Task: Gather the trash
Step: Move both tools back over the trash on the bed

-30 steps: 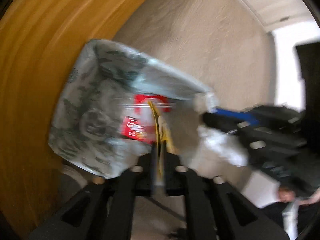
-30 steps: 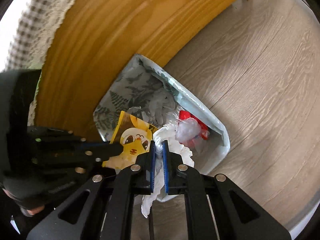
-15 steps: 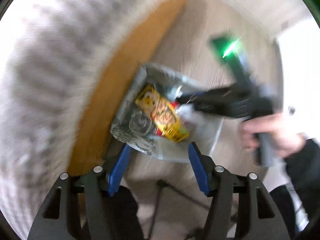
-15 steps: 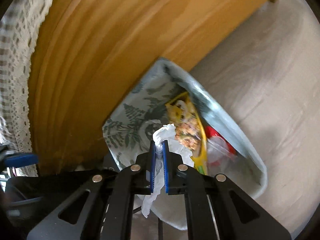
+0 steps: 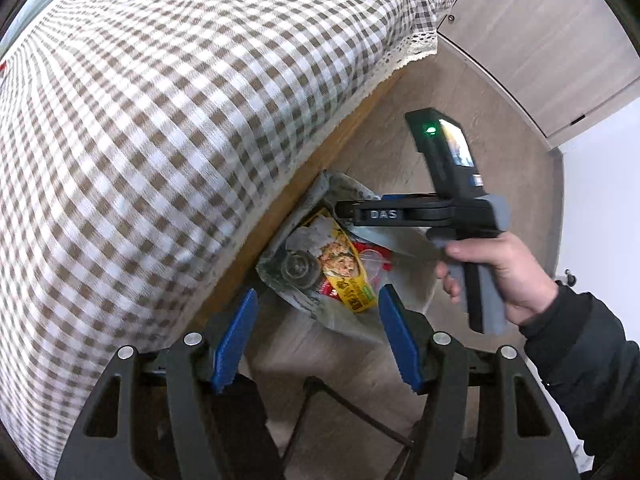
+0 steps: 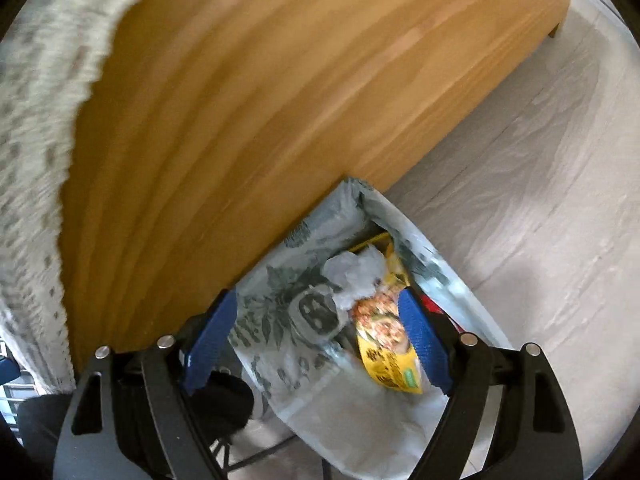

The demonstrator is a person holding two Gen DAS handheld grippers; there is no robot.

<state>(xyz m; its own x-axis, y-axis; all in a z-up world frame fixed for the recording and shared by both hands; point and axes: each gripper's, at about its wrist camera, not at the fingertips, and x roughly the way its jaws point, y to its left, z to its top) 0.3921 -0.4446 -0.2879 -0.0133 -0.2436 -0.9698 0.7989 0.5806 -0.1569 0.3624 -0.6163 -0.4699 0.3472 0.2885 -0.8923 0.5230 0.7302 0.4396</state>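
A leaf-printed trash bag point(image 5: 280, 272) point(image 6: 280, 308) stands open on the floor against the wooden table side. Inside lie a yellow snack wrapper point(image 5: 344, 272) point(image 6: 384, 336), a crumpled white tissue point(image 6: 356, 276) and red packaging point(image 5: 372, 252). My left gripper point(image 5: 314, 340) is open and empty, high above the bag. My right gripper point(image 6: 316, 340) is open and empty just above the bag's mouth; in the left wrist view point(image 5: 348, 210) a hand holds it over the bag.
A table with a brown-checked, lace-edged cloth point(image 5: 160, 120) fills the left. Its orange wooden side point(image 6: 280, 100) stands right behind the bag. Pale wood floor point(image 6: 520, 200) lies to the right, with a grey cabinet point(image 5: 540, 40) beyond.
My left gripper opened, dropped the yellow wrapper into the bag and rose away. My right gripper opened and let the white tissue fall into the bag.
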